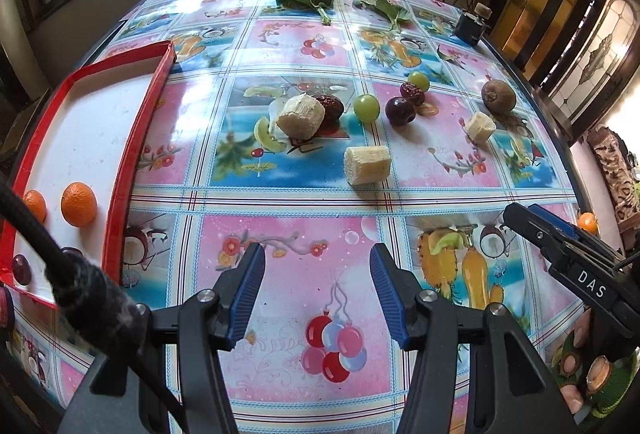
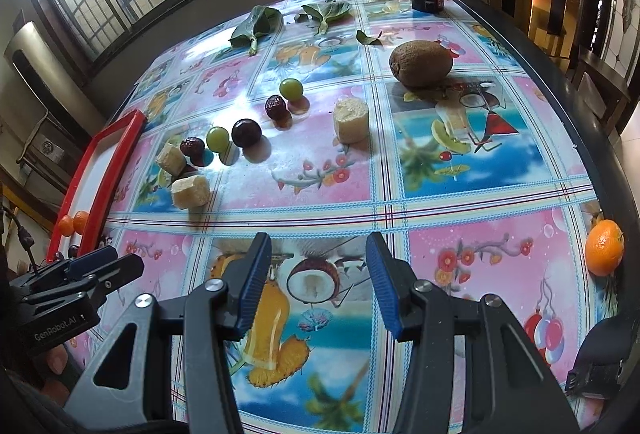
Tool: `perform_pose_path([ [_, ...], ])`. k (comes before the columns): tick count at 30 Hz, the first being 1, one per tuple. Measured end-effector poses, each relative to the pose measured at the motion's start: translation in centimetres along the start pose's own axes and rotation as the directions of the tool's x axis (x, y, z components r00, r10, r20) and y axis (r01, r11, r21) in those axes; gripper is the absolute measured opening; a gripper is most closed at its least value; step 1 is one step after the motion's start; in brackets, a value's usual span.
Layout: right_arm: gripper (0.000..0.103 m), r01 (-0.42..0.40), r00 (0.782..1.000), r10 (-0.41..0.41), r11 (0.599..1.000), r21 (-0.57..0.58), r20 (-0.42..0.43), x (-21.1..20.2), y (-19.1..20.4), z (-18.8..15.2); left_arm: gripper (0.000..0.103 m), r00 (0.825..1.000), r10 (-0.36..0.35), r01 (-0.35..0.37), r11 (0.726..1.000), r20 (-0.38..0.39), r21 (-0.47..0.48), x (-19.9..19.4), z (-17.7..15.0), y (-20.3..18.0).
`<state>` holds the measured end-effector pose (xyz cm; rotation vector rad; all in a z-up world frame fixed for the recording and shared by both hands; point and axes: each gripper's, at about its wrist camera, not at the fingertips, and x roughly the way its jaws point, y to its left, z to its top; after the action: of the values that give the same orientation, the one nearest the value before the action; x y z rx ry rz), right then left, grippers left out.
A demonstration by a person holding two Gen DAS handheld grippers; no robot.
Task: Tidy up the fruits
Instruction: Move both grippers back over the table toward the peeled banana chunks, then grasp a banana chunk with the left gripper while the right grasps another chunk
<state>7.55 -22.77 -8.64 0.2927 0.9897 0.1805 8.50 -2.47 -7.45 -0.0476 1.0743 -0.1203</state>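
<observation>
A: Are the tools holding anything?

B: No. The left tool and right tool both hover over the counter with jaws apart and nothing between them.

A: Where is the fruit?

B: Two oranges and a dark plum lie in the red tray at the left. Loose on the counter are a kiwi, two grapes, a plum, two dates and three pale chunks. Another orange sits at the right edge.
</observation>
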Motion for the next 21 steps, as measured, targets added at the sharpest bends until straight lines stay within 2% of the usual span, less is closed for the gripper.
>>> perform_pose_path([
  [14, 0.051, 0.012, 1.000, -0.012, 1.000, 0.023, -0.003, 0.8, -1.3, 0.6, 0.055, 0.997, -0.070, 0.069, 0.997, -0.026, -0.031, 1.8, 0.7, -0.2],
  [21, 0.051, 0.022, 1.000, -0.022, 1.000, 0.015, 0.002, 2.0, -1.3, 1.7, 0.055, 0.993, -0.120, 0.120, 0.991, -0.012, -0.055, 3.0, 2.7, -1.5],
])
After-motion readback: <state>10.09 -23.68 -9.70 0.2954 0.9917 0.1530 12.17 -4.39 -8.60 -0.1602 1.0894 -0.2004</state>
